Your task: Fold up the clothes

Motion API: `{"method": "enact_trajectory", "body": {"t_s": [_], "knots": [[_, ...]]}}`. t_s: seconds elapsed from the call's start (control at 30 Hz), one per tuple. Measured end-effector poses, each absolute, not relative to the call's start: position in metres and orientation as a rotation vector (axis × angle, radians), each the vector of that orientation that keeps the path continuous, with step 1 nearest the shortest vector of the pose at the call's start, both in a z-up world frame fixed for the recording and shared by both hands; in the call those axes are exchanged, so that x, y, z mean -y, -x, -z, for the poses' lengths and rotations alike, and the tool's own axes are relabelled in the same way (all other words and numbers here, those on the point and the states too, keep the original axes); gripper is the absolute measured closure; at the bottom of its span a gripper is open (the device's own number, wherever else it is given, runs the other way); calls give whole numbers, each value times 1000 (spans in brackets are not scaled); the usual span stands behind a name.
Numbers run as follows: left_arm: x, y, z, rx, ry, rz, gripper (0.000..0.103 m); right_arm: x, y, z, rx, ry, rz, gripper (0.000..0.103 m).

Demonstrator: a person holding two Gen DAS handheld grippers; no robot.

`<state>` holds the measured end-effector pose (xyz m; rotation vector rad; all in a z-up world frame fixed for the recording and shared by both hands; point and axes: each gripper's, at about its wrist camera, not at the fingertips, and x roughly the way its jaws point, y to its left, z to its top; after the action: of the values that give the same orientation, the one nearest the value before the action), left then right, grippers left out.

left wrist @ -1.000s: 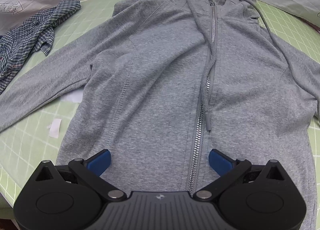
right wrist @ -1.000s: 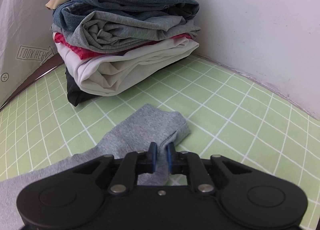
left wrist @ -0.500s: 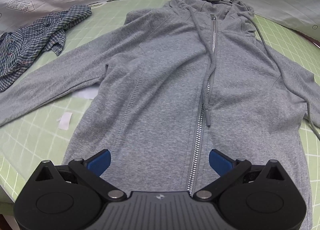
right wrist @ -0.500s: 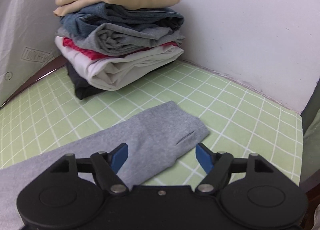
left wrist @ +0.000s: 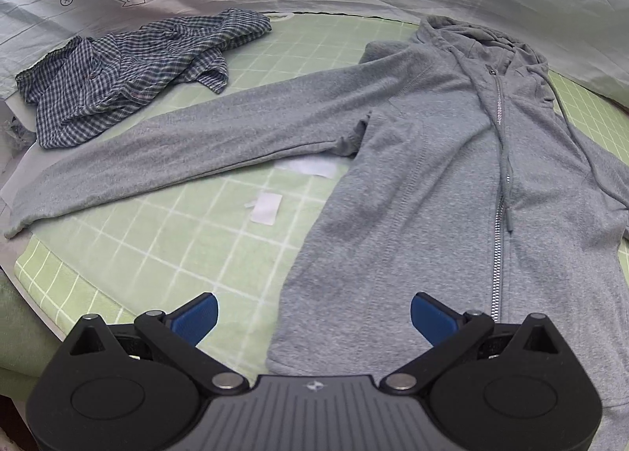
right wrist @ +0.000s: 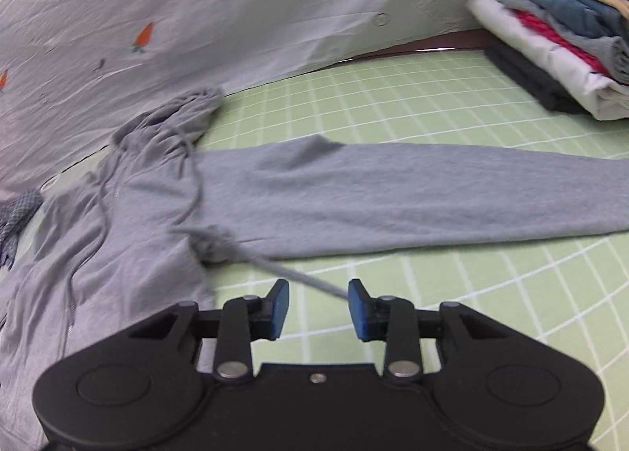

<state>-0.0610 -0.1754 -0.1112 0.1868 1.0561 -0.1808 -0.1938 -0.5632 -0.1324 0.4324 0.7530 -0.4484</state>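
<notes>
Left wrist view: hoodie (left wrist: 412,191) lies flat, zipped, front up on the green grid mat (left wrist: 165,254), both sleeves spread out sideways. Left gripper (left wrist: 313,319) is wide and holds nothing; the hem edge of the body sits between its fingers, right pad over fabric, left pad over bare mat.

Right wrist view: right gripper (right wrist: 318,307) is partly spread, holds nothing, over mat just below the armpit. Drawstring (right wrist: 298,276) trails off the body and runs in between the pads, tip near the right one.

Risks:
- closing here likely pinches the cord, not cloth — lifting it would cinch the hood (right wrist: 184,109) and drag the torso out of flat.
- left pinch at the hem edge may catch only one layer, so the fold could skew along the zipper (left wrist: 499,191).
- left sleeve (left wrist: 177,144) ends at the mat edge, close to the checked shirt (left wrist: 129,66) — a sweep could snag it.
- folded stack (right wrist: 566,30) sits near the right sleeve (right wrist: 432,195) end — a wide swing could knock it.
</notes>
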Motion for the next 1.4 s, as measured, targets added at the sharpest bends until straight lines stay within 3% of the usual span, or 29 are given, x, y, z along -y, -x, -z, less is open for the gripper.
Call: {"method": "enact_trajectory", "body": {"t_s": [0.23, 0.33, 0.4, 0.43, 0.5, 0.53, 0.57, 0.77, 0.9, 0.93, 1.0, 1.03, 1.07, 1.1, 1.17, 1.23, 1.4], "knots": [[144, 47, 117, -1073, -195, 230, 0, 492, 171, 139, -814, -378, 342, 70], [138, 39, 117, -1068, -212, 264, 0, 475, 166, 143, -859, -334, 384, 60], [135, 33, 115, -1056, -218, 279, 0, 468, 166, 145, -879, -316, 402, 59], [135, 31, 115, -1055, -218, 284, 0, 467, 165, 147, -885, -312, 403, 61], [134, 28, 116, -1055, -217, 293, 0, 463, 166, 147, -886, -312, 395, 77], [134, 26, 116, -1055, -216, 298, 0, 461, 167, 147, -884, -310, 392, 93], [134, 24, 116, -1055, -215, 302, 0, 459, 168, 144, -882, -302, 391, 96], [132, 17, 116, -1045, -191, 304, 0, 463, 195, 105, -804, -322, 467, 97], [127, 13, 118, -1060, -159, 269, 0, 480, 194, 139, -942, -338, 533, 96], [125, 13, 118, -1059, -158, 259, 0, 479, 194, 138, -936, -337, 535, 93], [118, 11, 115, -1051, -146, 237, 0, 476, 192, 130, -912, -297, 545, 79], [115, 10, 115, -1051, -137, 225, 0, 474, 190, 125, -897, -268, 551, 63], [113, 9, 115, -1052, -130, 214, 0, 474, 187, 120, -883, -248, 555, 53], [112, 7, 116, -1053, -125, 204, 0, 477, 182, 117, -871, -244, 554, 50], [109, 3, 116, -1054, -116, 185, 0, 484, 173, 111, -848, -235, 553, 33], [107, -2, 116, -1050, -107, 169, 0, 491, 163, 104, -825, -227, 551, 23], [109, -25, 114, -1039, -81, 127, 0, 508, 126, 99, -815, -205, 567, 10]]}}
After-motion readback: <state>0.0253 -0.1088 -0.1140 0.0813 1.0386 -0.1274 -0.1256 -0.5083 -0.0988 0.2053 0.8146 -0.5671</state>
